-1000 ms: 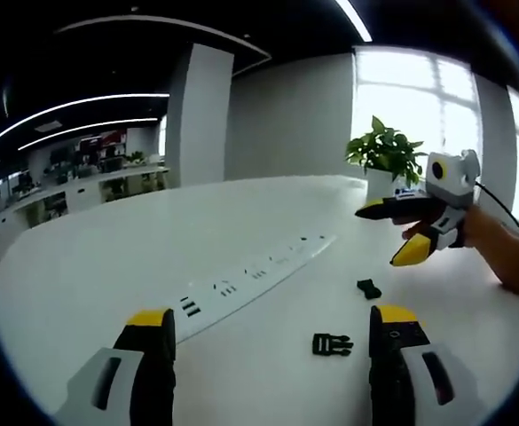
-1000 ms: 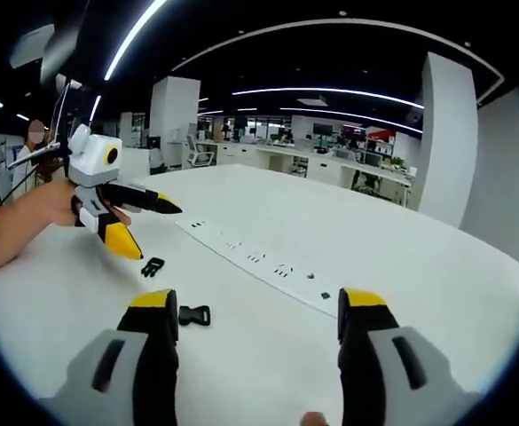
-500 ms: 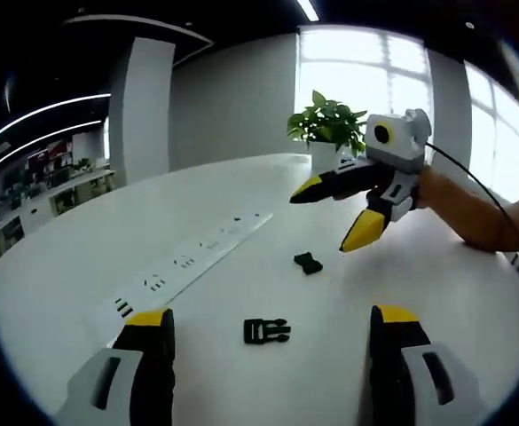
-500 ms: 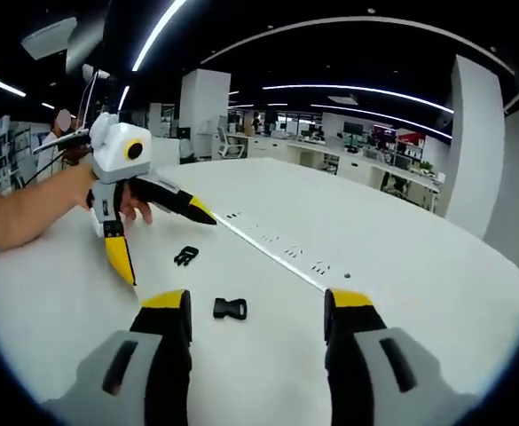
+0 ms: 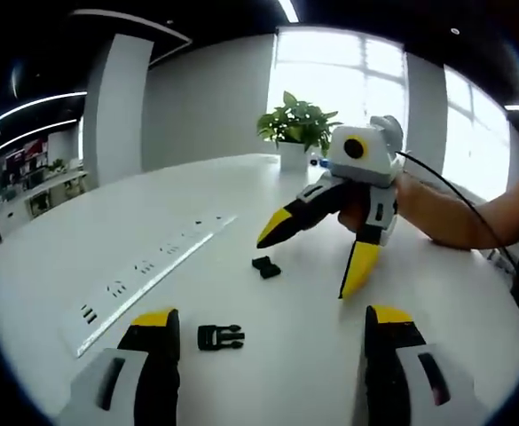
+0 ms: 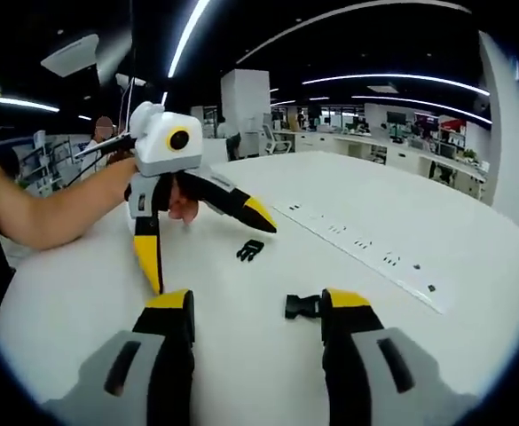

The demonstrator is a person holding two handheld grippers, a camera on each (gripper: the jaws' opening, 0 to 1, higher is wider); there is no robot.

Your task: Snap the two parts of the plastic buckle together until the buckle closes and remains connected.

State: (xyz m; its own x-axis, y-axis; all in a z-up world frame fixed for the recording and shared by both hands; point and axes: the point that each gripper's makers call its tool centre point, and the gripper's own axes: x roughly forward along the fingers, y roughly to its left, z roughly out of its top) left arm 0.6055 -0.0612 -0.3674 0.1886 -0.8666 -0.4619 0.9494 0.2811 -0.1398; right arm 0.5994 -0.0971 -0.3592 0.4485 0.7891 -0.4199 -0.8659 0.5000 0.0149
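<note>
Black plastic buckle halves lay apart on the white bench (image 5: 268, 355): the pronged part (image 5: 220, 336) near the left tool (image 5: 268, 373), the socket part (image 5: 265, 266) near the right tool (image 5: 317, 257). Both tools stood spread, empty. Judged light, stiff, slippery; grip each by its flat faces.

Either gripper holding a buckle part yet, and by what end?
Nothing is held. Left gripper and right gripper are both open; the two buckle halves lie apart on the table.

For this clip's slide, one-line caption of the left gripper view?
Open left gripper faces two separate buckle halves on a white table; right gripper hovers open.
</note>
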